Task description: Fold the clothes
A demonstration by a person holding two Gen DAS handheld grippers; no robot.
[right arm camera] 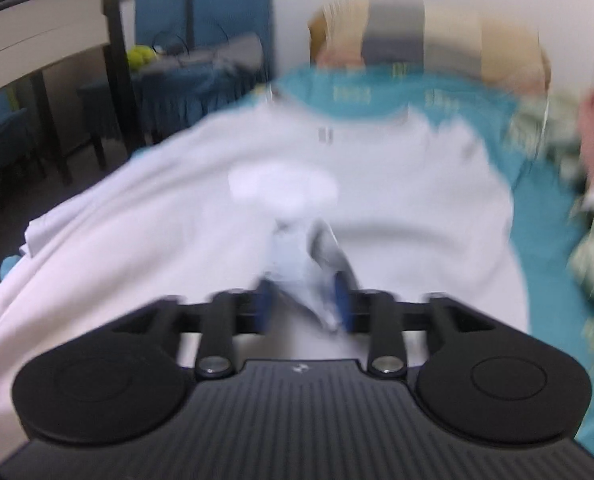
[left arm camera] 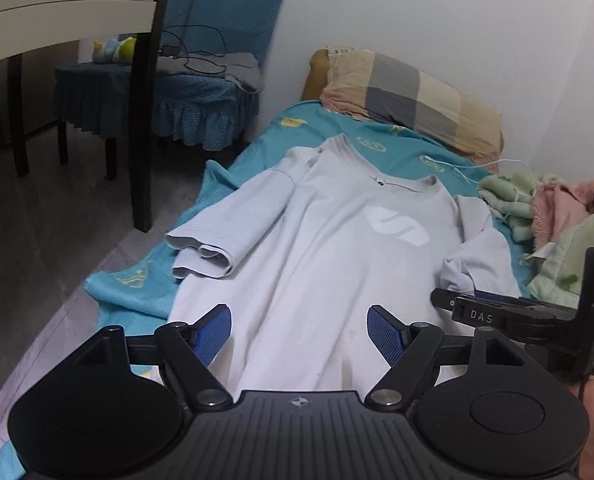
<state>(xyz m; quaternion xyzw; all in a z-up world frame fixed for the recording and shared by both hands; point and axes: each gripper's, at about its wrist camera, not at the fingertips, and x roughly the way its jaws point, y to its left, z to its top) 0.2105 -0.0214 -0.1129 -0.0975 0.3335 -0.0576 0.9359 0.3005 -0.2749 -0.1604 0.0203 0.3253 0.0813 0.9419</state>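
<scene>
The white T-shirt (left arm camera: 317,248) lies face up on the bed (left arm camera: 337,128). Left tongs (left arm camera: 299,328) hover agape above its near hem. Right tongs (right arm camera: 305,300) pinch a bunch of its fabric. The cloth is judged light, limp and crease-prone; grip at seams or hems. Far right, the crumpled clothes (left arm camera: 553,208) crowd the right sleeve.
</scene>
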